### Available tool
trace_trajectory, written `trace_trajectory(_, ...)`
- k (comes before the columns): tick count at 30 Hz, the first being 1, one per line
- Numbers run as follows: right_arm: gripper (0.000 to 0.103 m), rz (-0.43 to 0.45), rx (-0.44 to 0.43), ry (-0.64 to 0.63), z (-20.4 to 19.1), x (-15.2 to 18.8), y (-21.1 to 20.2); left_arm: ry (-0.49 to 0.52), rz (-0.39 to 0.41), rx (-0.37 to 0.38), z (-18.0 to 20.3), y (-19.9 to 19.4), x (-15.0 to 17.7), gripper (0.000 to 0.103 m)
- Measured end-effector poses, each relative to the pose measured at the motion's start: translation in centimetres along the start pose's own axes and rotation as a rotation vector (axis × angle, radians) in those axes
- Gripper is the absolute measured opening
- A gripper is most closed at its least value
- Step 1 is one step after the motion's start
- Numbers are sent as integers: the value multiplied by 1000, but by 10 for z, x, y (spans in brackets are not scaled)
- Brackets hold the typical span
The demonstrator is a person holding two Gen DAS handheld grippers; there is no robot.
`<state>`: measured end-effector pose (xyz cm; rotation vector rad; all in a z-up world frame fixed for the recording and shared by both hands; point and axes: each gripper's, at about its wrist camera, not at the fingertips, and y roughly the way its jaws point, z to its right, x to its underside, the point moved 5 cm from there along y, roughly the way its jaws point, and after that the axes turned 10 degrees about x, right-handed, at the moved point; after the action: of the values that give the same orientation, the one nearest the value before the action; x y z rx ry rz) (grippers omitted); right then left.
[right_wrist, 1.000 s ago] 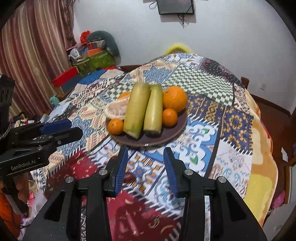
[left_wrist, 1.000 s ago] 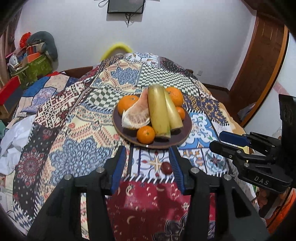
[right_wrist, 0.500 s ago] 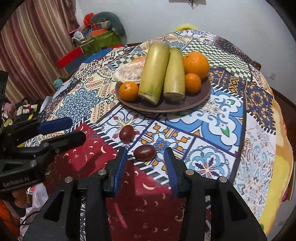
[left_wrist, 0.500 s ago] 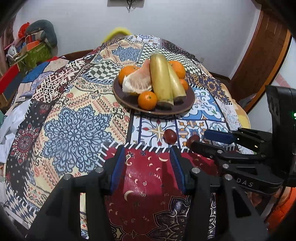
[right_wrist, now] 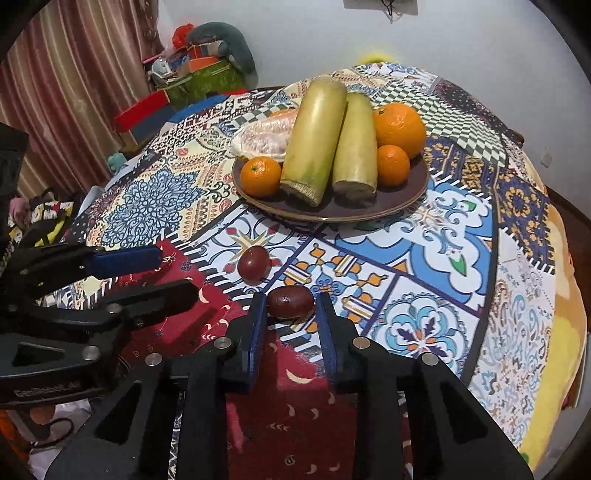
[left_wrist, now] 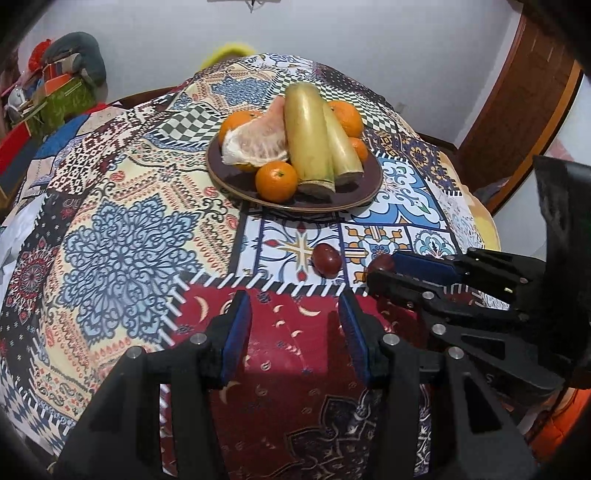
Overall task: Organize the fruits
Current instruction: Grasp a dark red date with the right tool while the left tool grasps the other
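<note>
The right gripper is closing on a small dark-red oval fruit lying on the patterned bench cloth just before the brown plate. Pinch gently at its middle, lift straight. The left gripper hovers half-wide, empty.

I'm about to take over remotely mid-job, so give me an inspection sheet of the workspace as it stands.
Surface: patchwork tablecloth covers the round table.
Job's things: brown plate holds oranges, two pale-green stalks and peeled pomelo; two dark red dates lie on the cloth, one loose.
Clutter: nothing seen on the table.
Grippers: right claw closing, the second date between its jaws; left claw open, empty.
Cables: cord under wall screen.
Surroundings: curtain, piled belongings, wooden door.
</note>
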<state>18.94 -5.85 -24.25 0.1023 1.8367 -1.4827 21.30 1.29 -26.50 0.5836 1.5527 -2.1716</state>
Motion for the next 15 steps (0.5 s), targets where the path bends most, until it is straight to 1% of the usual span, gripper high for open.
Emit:
trace_trajectory(7, 25, 51, 41, 15, 20, -4, -15, 19, -19, 8, 10, 17, -8, 49)
trace_trajectory(15, 25, 79, 62, 45, 37, -5, -22, 34, -35, 19, 16, 35, -16, 47)
